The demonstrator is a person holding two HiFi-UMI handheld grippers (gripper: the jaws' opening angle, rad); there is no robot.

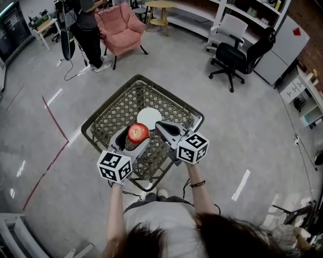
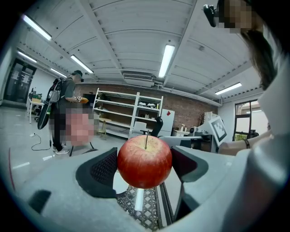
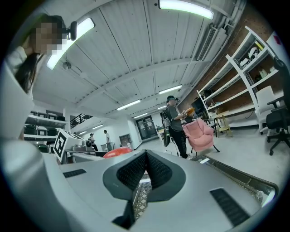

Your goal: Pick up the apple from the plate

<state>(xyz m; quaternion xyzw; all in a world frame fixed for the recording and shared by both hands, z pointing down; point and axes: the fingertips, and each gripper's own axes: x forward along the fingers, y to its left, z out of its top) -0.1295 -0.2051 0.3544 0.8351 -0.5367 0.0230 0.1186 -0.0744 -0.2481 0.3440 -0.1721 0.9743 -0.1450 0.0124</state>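
A red apple (image 1: 138, 133) (image 2: 145, 161) with a short stem is held up in the air by my left gripper (image 1: 135, 137) (image 2: 144, 166), whose jaws press on its two sides. Below and behind it a white plate (image 1: 150, 118) lies bare on a wire-mesh table (image 1: 112, 115). My right gripper (image 1: 162, 129) (image 3: 145, 176) hovers just right of the apple, jaws pressed together and holding nothing. In the right gripper view the apple (image 3: 118, 152) peeks out at the left.
The mesh table has a dark raised rim (image 1: 199, 117). On the concrete floor beyond stand a pink armchair (image 1: 120, 27), a person (image 1: 89, 30) beside it, a black office chair (image 1: 241, 54), a small round table (image 1: 160, 10) and white shelving (image 1: 237, 12).
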